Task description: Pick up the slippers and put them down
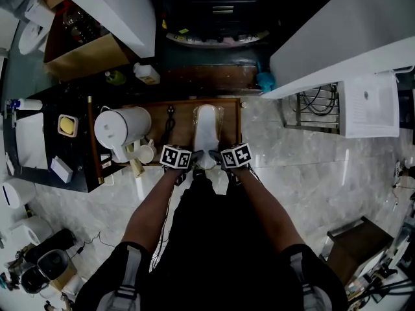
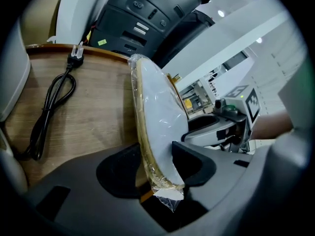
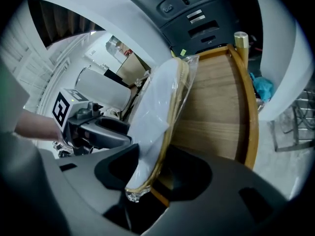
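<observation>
slippers (image 1: 206, 129): one pair, white uppers and tan soles, sealed in clear film; over the right half of the wooden tray (image 1: 230, 125), long axis running near to far.
left gripper (image 2: 157, 170): jaws part-closed, clamping the pack's near end, one jaw on the white face and one on the sole side.
right gripper (image 3: 150, 173): same pinch, just right of the left one.
reason for two grips: judged that the thin, slack pack would twist from a single pinch.
tray contact: cannot tell.
placement: black cable (image 2: 51, 107) and white kettle (image 1: 123, 127) lie to the left; bare wood suits the put-down.
release: not yet made.
</observation>
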The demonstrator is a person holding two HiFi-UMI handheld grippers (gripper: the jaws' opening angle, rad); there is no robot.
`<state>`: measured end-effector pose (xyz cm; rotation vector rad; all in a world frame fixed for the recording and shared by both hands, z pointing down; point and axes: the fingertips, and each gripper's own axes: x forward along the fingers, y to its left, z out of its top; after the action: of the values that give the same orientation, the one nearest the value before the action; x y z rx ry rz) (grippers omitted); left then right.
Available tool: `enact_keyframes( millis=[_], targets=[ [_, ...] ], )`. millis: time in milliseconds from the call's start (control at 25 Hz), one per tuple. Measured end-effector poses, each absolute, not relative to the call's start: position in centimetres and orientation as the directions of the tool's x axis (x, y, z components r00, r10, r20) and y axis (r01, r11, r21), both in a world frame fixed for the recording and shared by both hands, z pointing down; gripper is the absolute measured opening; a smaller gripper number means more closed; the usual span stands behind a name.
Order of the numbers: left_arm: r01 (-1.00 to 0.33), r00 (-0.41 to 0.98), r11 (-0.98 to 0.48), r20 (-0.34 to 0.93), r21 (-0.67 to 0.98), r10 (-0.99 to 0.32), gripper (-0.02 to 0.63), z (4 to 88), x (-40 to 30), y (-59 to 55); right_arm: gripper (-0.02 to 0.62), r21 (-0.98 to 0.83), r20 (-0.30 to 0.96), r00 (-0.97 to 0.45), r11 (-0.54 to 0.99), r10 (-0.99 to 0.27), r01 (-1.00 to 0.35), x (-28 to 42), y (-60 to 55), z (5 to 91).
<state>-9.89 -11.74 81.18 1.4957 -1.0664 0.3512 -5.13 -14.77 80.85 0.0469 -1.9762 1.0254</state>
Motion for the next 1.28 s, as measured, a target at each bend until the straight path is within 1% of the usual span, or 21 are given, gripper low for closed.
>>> enact_keyframes(
  millis=[240,400,560,680,840,1160,1200,1280],
  targets=[
    [-0.762,0.525,0.156,0.74,0.629,-0.421,0.207,82.0,-9.8,-12.2,0.184,-0.652,0.716,-0.616,0.628,0.328,-0.424,-4.9,-15.3,81.6],
    [-0.767,0.512,0.164,0.745,0.621,-0.427,0.209,82.2,-9.9,-12.1,0.186,-0.635,0.723,-0.619,0.647,0.306,-0.422,-4.9,-15.3,81.7],
    [-0.78,0.466,0.195,0.759,0.595,-0.455,0.263,82.3,-10.7,-12.1,0.209,-0.581,0.738,-0.625,0.711,0.255,-0.396,-4.9,-16.0,81.1],
    [-0.785,0.445,0.206,0.763,0.584,-0.469,0.28,82.1,-11.1,-11.8,0.215,-0.553,0.736,-0.635,0.749,0.234,-0.365,-4.9,-16.2,80.3],
    [-0.786,0.435,0.206,0.758,0.583,-0.487,0.282,81.6,-11.6,-11.3,0.215,-0.51,0.734,-0.65,0.792,0.197,-0.336,-4.9,-16.5,79.2],
    [-0.784,0.44,0.177,0.734,0.595,-0.517,0.282,79.5,-11.9,-10.7,0.215,-0.507,0.715,-0.681,0.788,0.16,-0.348,-4.0,-16.4,77.1],
    [-0.782,0.445,0.171,0.73,0.599,-0.519,0.282,79.1,-11.8,-10.5,0.21,-0.509,0.708,-0.688,0.791,0.16,-0.34,-4.0,-16.2,76.6],
    [-0.778,0.453,0.157,0.717,0.608,-0.53,0.281,78.2,-11.6,-10.3,0.165,-0.52,0.688,-0.707,0.791,0.165,-0.321,-3.8,-15.6,75.7]
  ],
)
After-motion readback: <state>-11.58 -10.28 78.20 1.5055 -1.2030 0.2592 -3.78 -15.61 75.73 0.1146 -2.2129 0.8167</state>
